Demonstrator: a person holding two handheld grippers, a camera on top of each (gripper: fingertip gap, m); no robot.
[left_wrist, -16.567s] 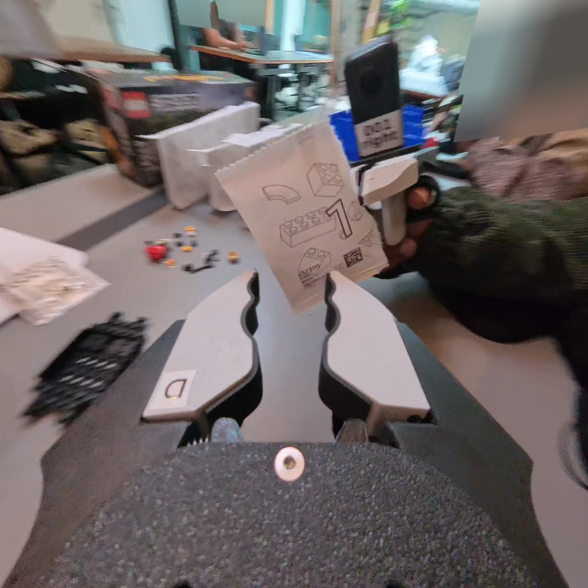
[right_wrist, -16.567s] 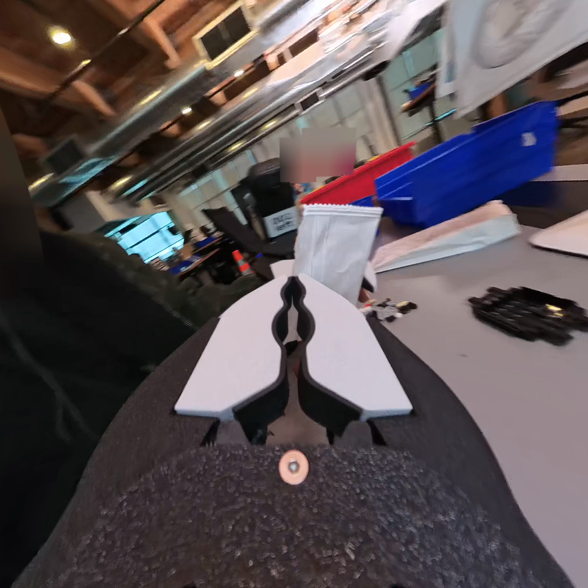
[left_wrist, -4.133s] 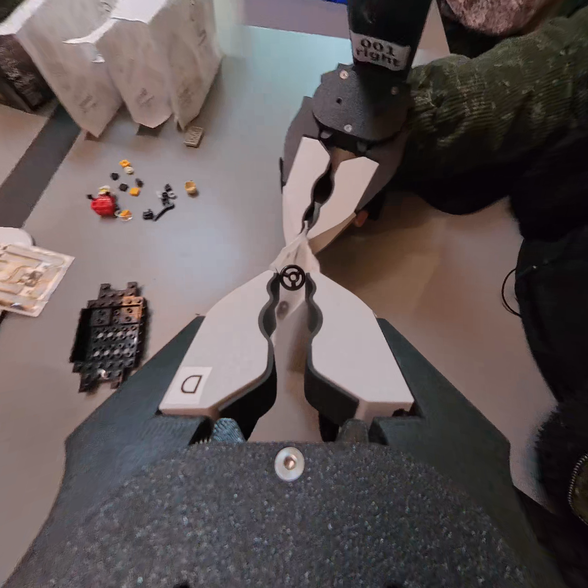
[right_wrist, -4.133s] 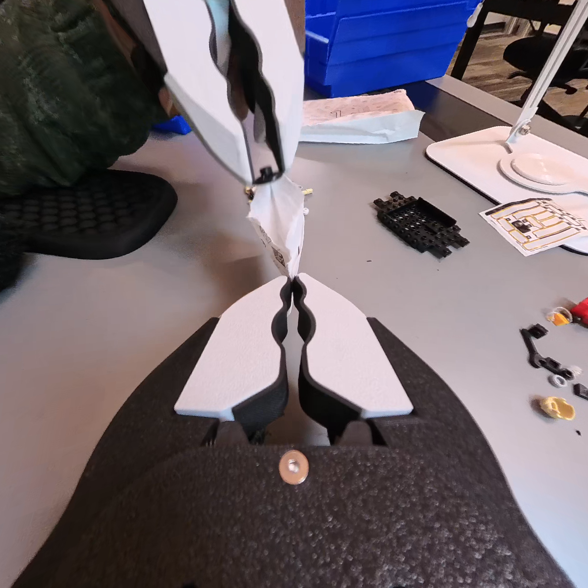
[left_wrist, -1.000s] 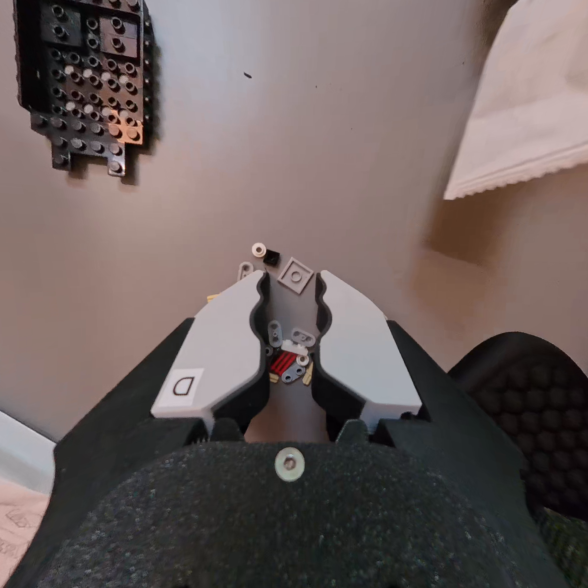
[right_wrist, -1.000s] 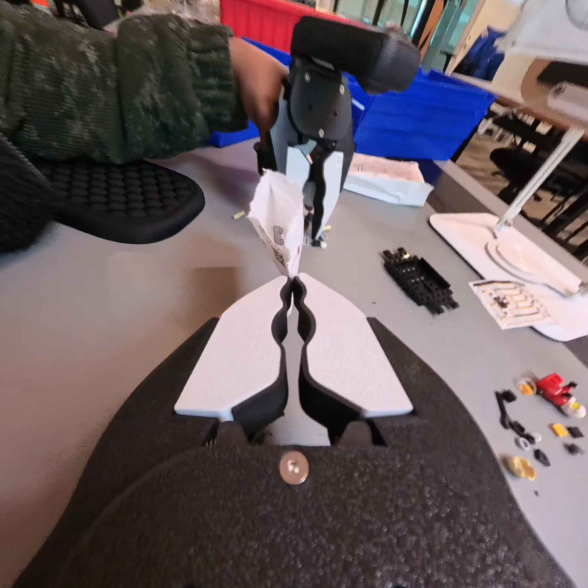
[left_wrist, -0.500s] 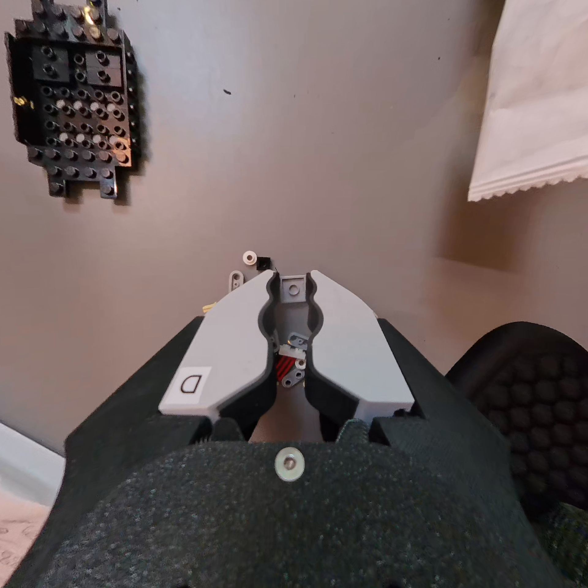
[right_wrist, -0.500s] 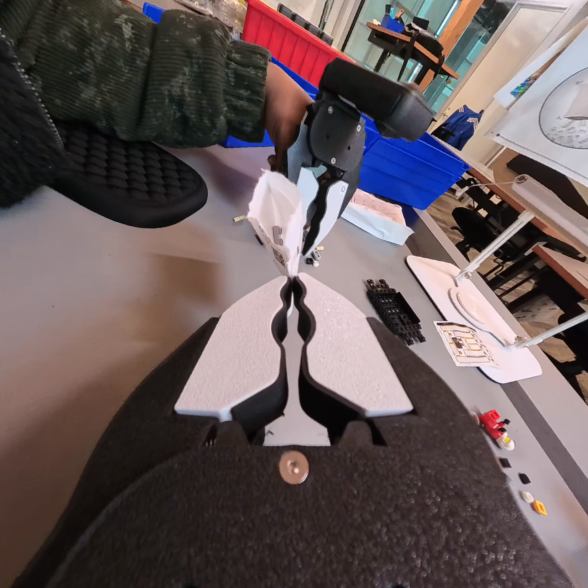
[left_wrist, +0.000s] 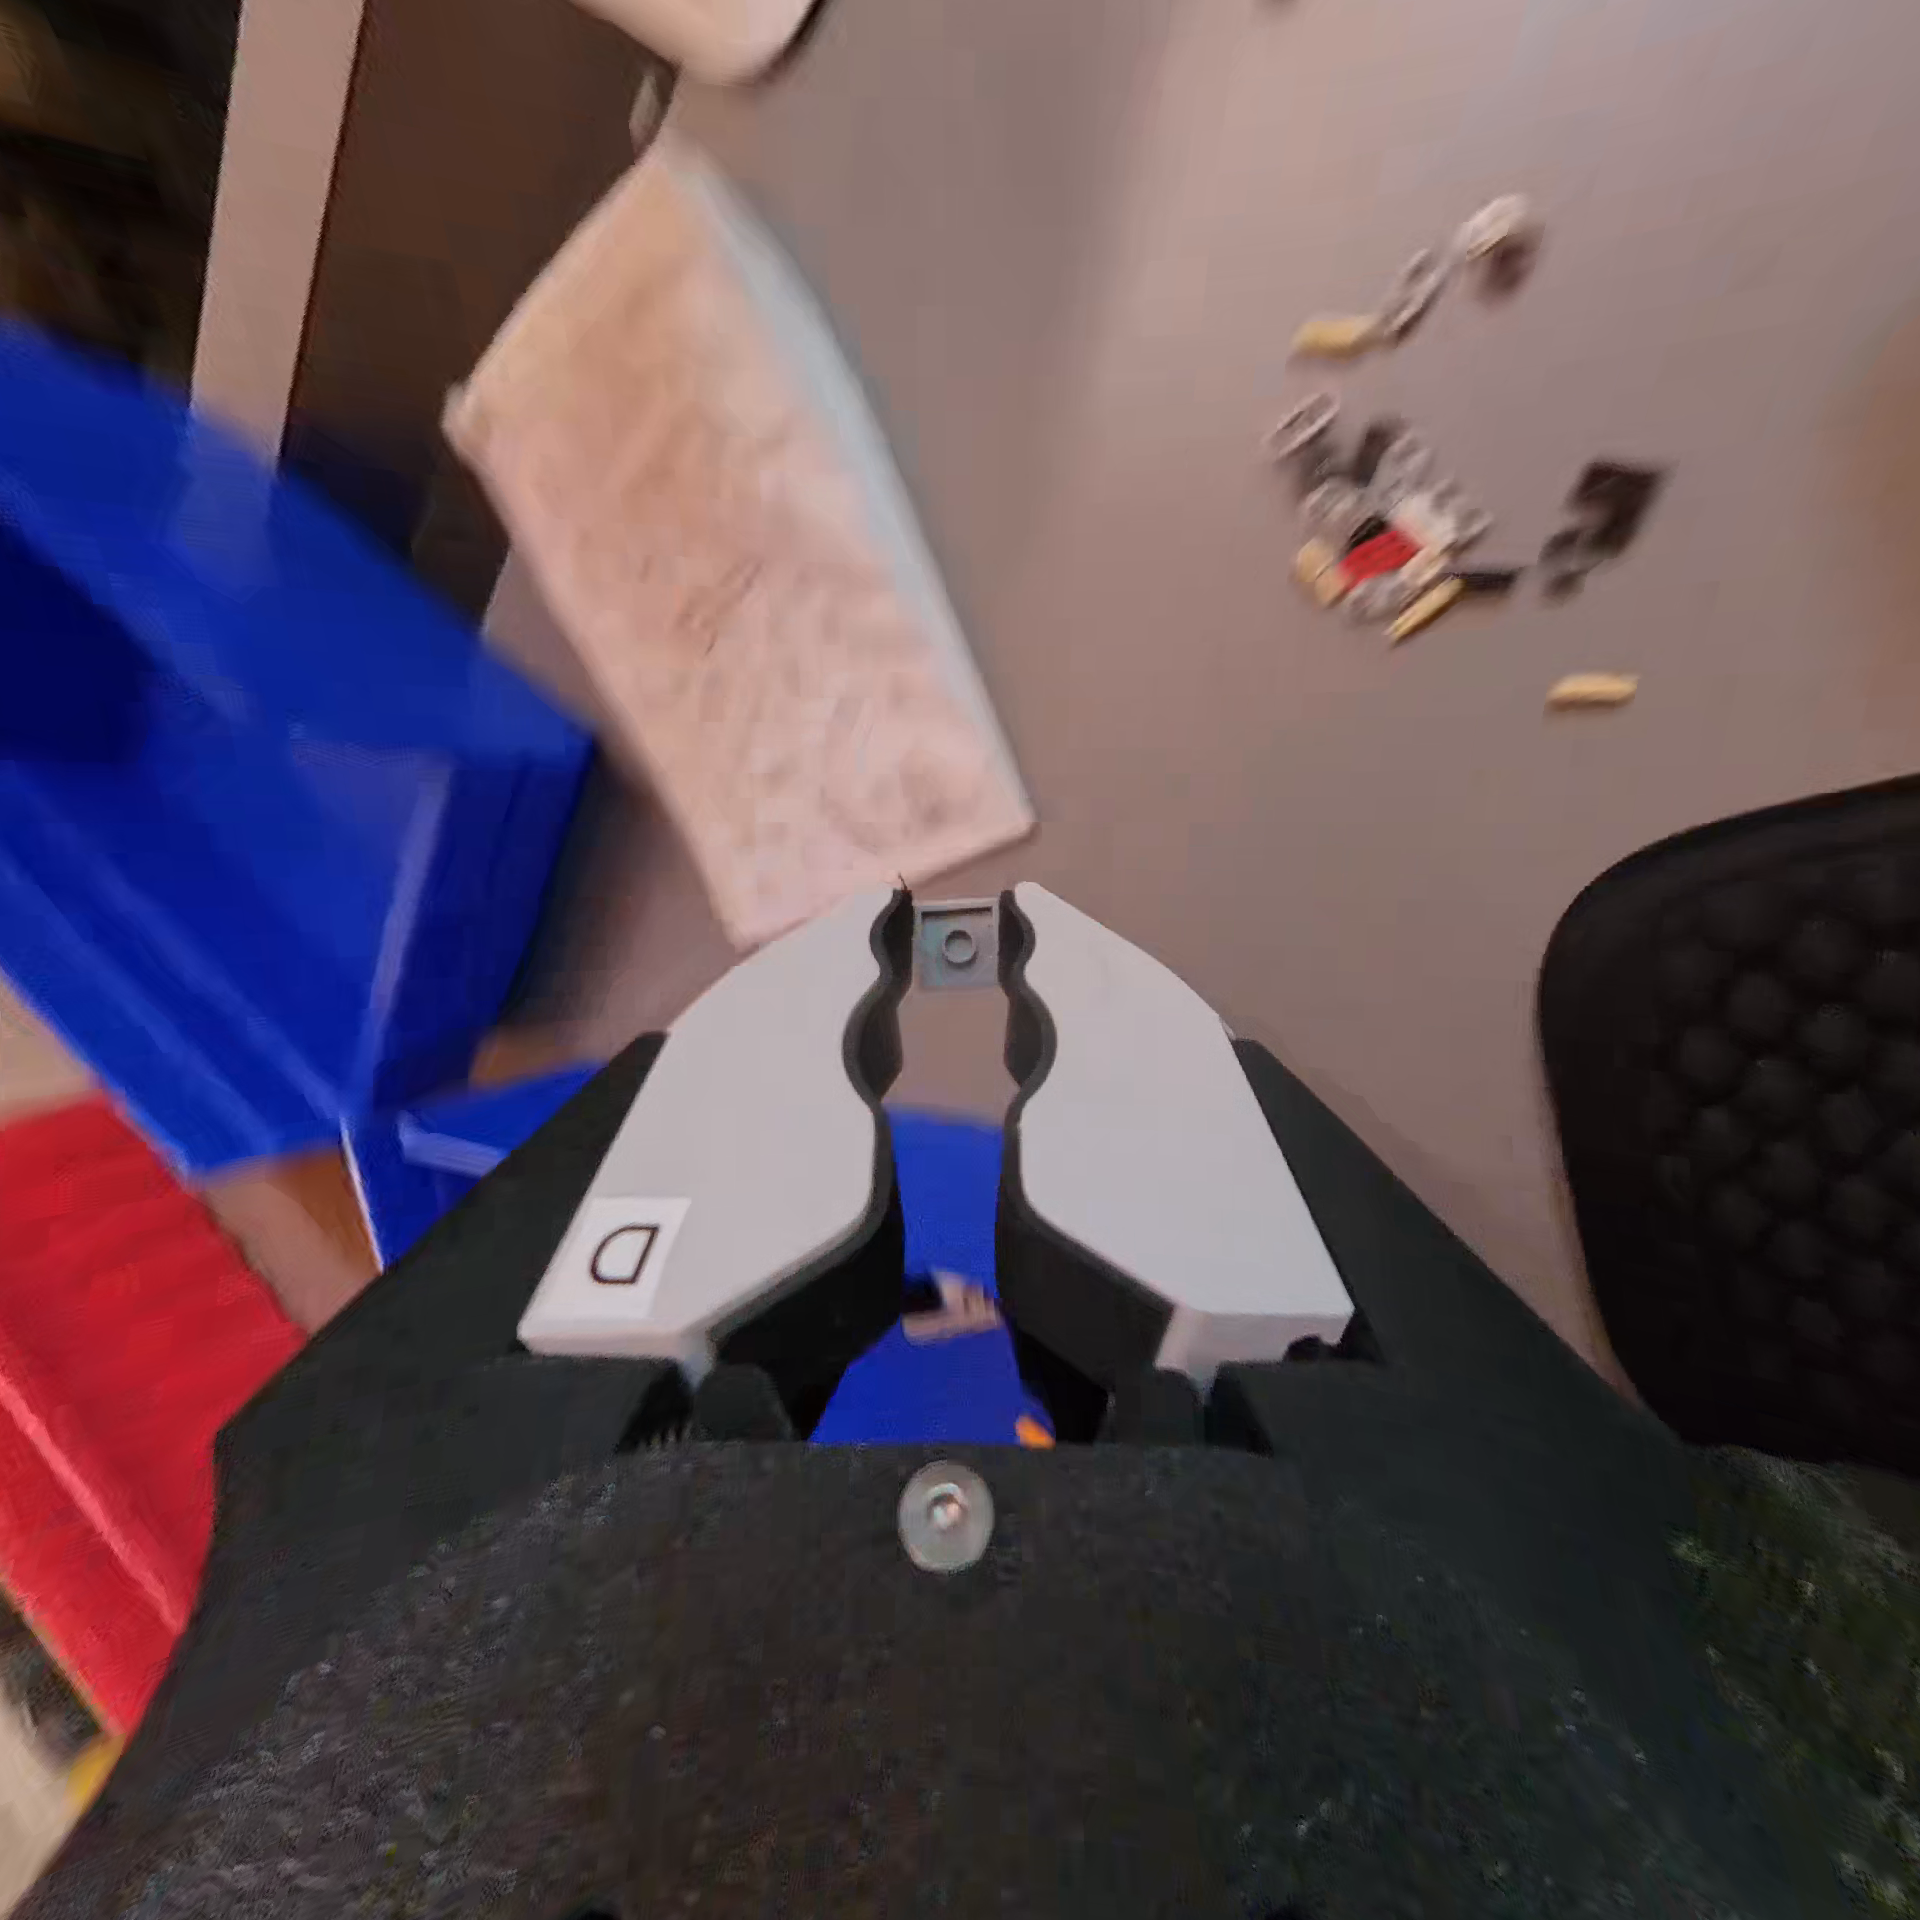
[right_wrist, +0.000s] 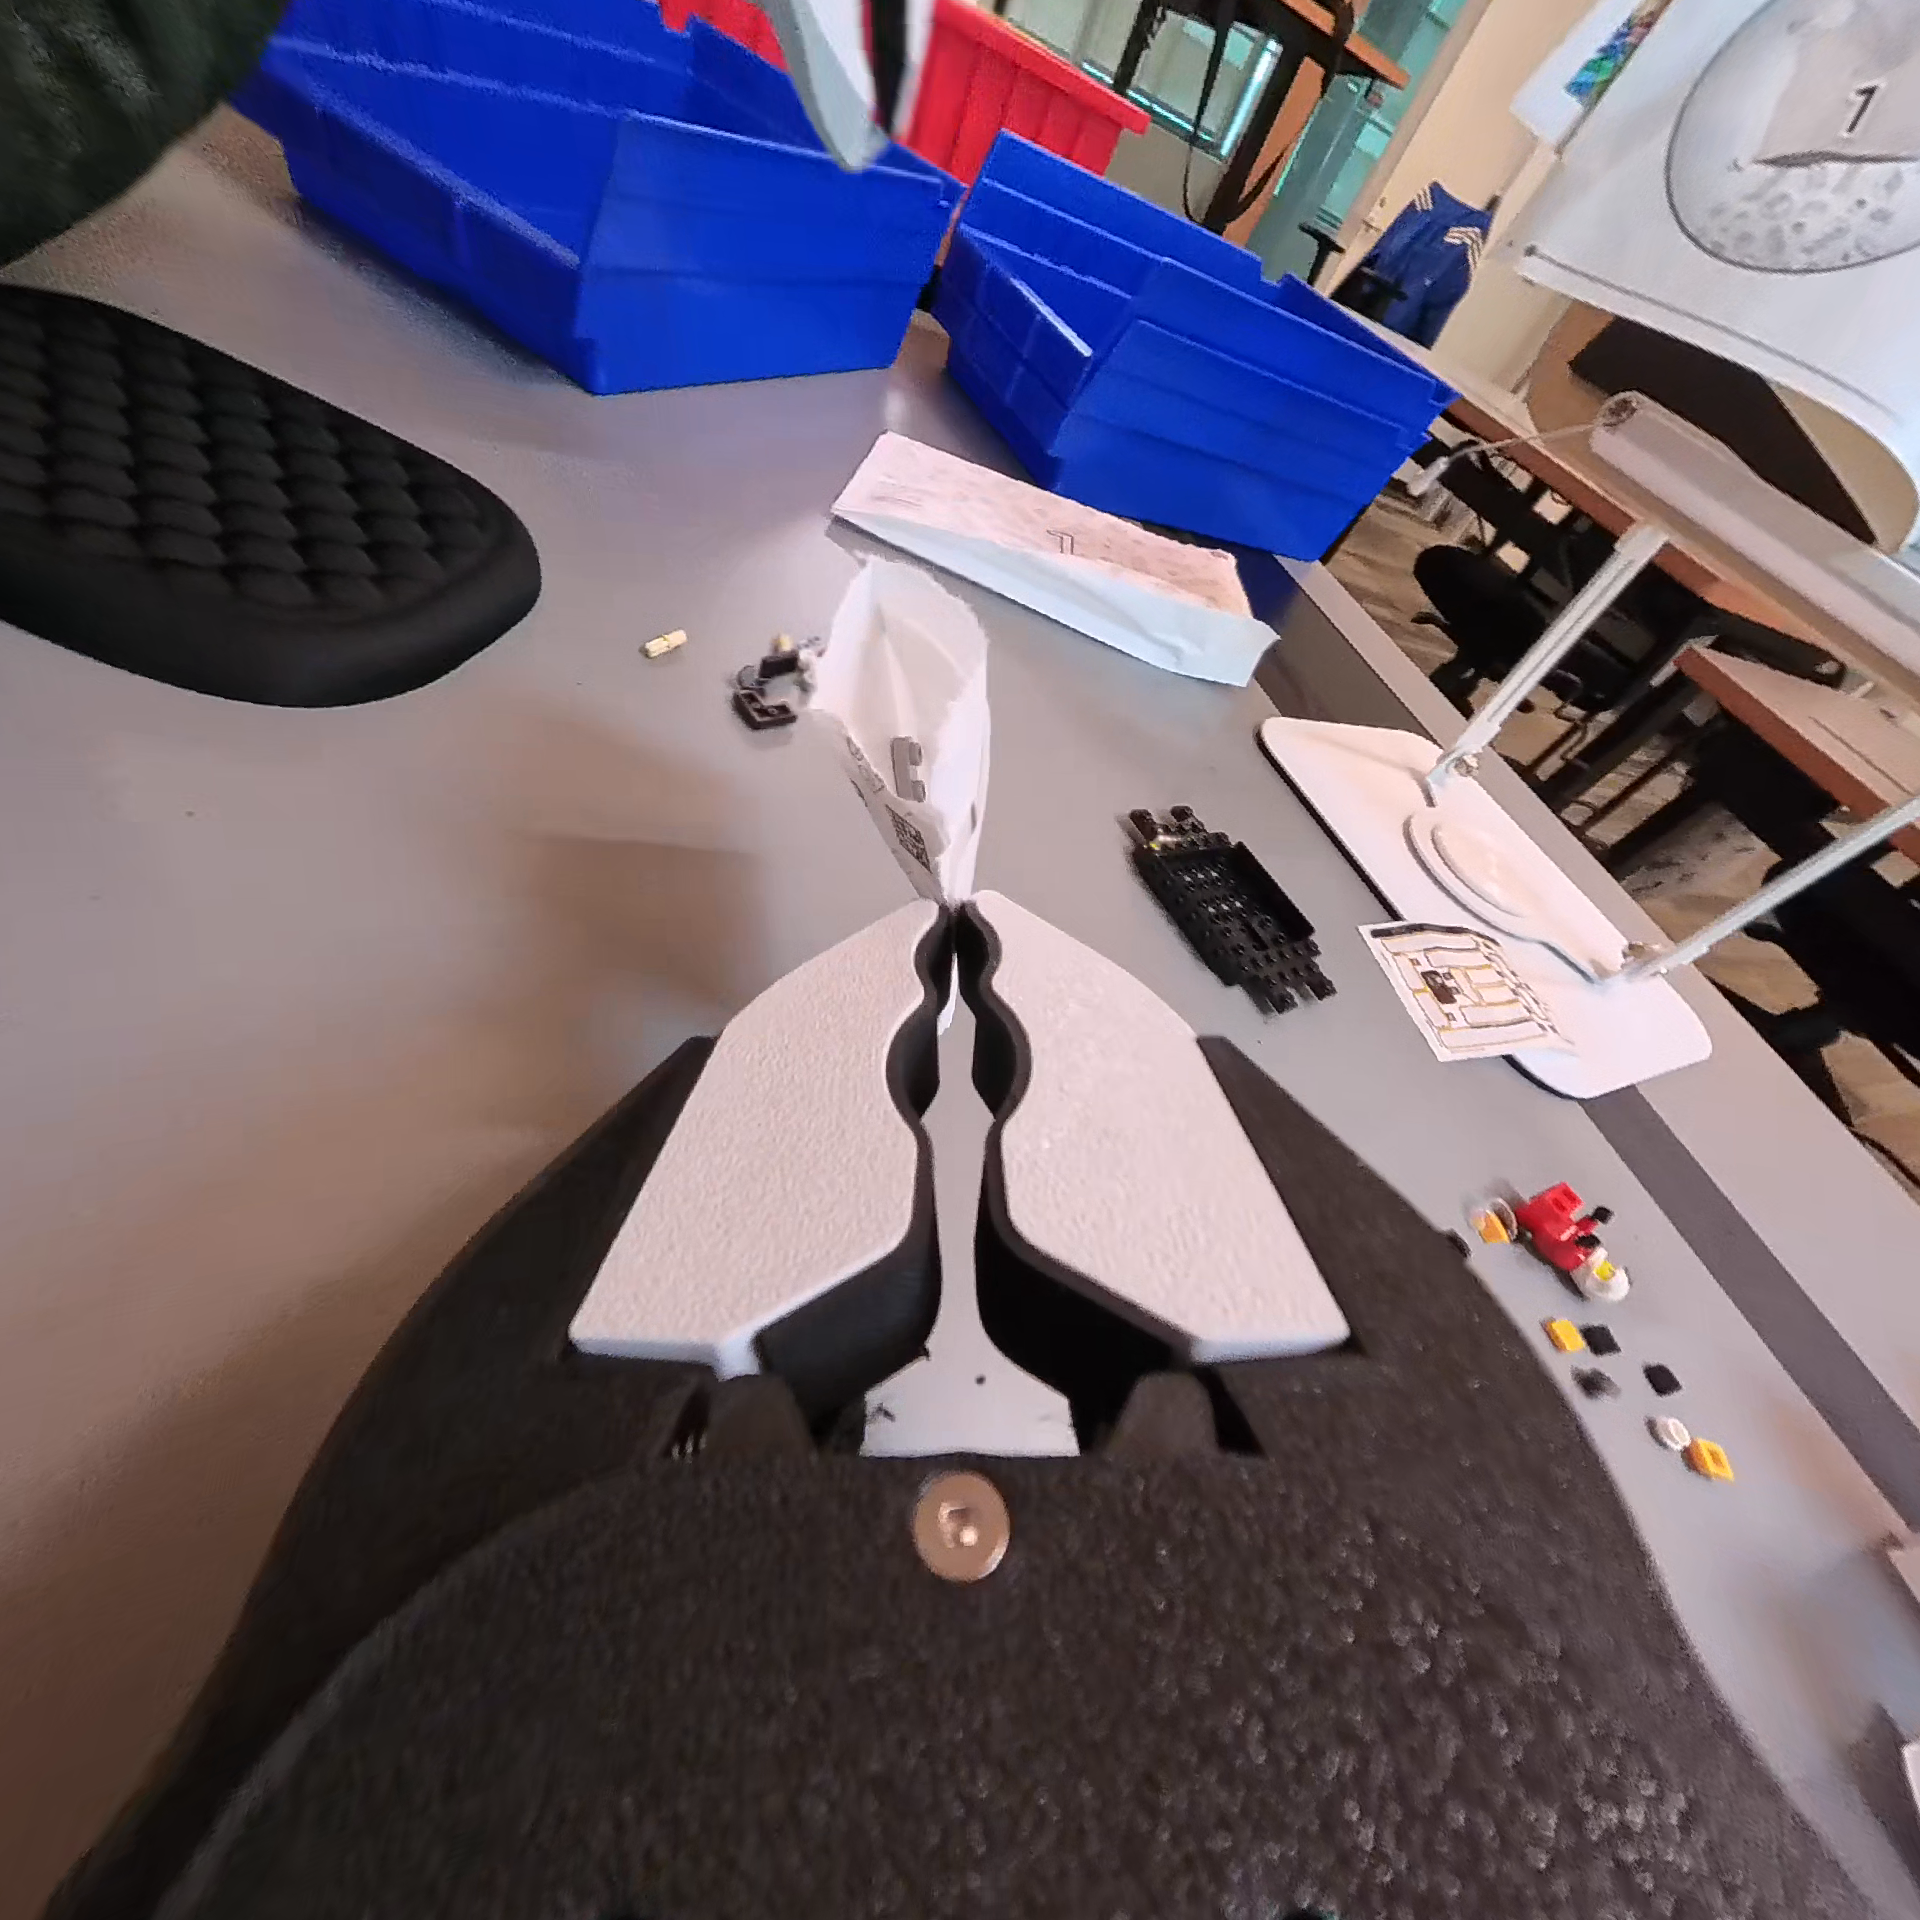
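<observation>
My left gripper is shut on a small grey square plate with one stud, held up above the grey table. A blurred pile of small pieces lies far ahead to the right. My right gripper is shut on the corner of an open white paper bag, which stands up from its tips. In the right wrist view, the left gripper's fingertips show at the top edge, and part of the pile lies beside the bag.
A flat paper bag lies by blue bins and a red bin. A black padded rest sits left. A black baseplate, a white lamp base, a sticker sheet and a red piece lie right. One gripper's finger ends stand about 30 centimeters off the other's. About 15 centimeters separates my right fingertips from the black baseplate.
My left gripper has closed on the grey plate, lifted it off the pile and swung toward the blue bins. My right gripper still holds the bag and has turned a little.
</observation>
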